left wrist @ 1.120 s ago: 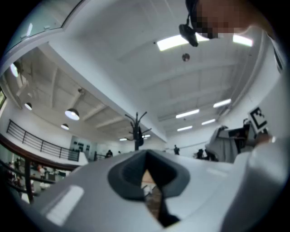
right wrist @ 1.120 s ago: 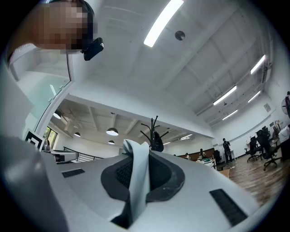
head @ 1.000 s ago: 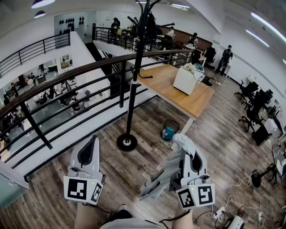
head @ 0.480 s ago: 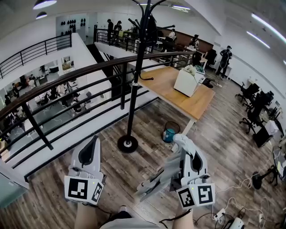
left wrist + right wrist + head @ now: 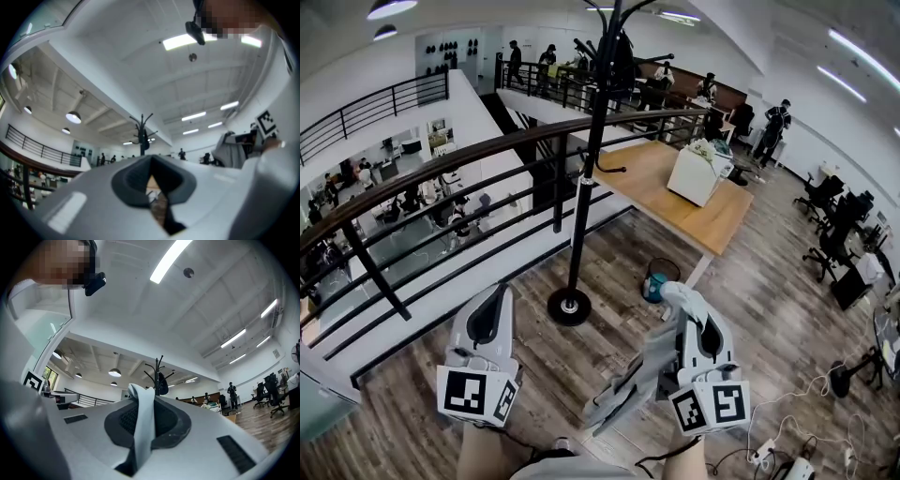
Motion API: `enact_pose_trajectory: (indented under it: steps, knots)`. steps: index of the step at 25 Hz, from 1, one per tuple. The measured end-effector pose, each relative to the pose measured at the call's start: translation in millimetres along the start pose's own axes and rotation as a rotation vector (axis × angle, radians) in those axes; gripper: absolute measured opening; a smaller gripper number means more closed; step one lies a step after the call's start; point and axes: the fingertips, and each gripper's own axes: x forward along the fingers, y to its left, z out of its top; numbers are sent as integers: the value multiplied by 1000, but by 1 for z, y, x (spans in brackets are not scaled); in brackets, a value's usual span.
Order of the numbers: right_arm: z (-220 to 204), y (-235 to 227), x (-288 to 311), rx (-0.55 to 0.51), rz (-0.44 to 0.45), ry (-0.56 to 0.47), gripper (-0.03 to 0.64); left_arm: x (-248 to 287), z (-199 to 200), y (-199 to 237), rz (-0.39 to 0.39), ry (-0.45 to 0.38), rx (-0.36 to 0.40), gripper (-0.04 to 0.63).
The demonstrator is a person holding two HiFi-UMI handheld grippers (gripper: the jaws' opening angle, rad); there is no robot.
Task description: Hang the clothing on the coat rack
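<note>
Logs dark railing (image 5: 441,159) across the far left, above a lower floor. Finds left gripper (image 5: 492,305) low at left over the wood floor (image 5: 534,375); reads its jaws as closed tip to tip in the left gripper view (image 5: 151,161), with nothing between them. Sees black coat rack (image 5: 586,159) upright just ahead, round base on the floor beside the railing, well apart from both grippers. Notes teal bin (image 5: 656,279) right of the base. Finds grey garment (image 5: 642,375) hanging down-left from right gripper (image 5: 698,323); confirms jaws clamped on a fold of the garment (image 5: 142,437) in the right gripper view (image 5: 145,401). Marks wooden table (image 5: 675,197) beyond, at right.
</note>
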Motion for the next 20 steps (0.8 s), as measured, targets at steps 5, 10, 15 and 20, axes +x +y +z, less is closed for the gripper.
enact_pose_trajectory:
  steps: [5,10,15,20]
  knots:
    - [6,11,12,4,-10,-33,8,8,-1,18,-16,-4,-4,9]
    - [4,12,22,-13,-29,-47,8,19,-10,25,-35,-9,-14,9]
    - [0,7,34,-19,-41,-37,8,33,-16,32,-37,-7,-31,9]
    - [-5,6,60,-13,-38,-41,8,51,-27,47,-29,10,-35,9]
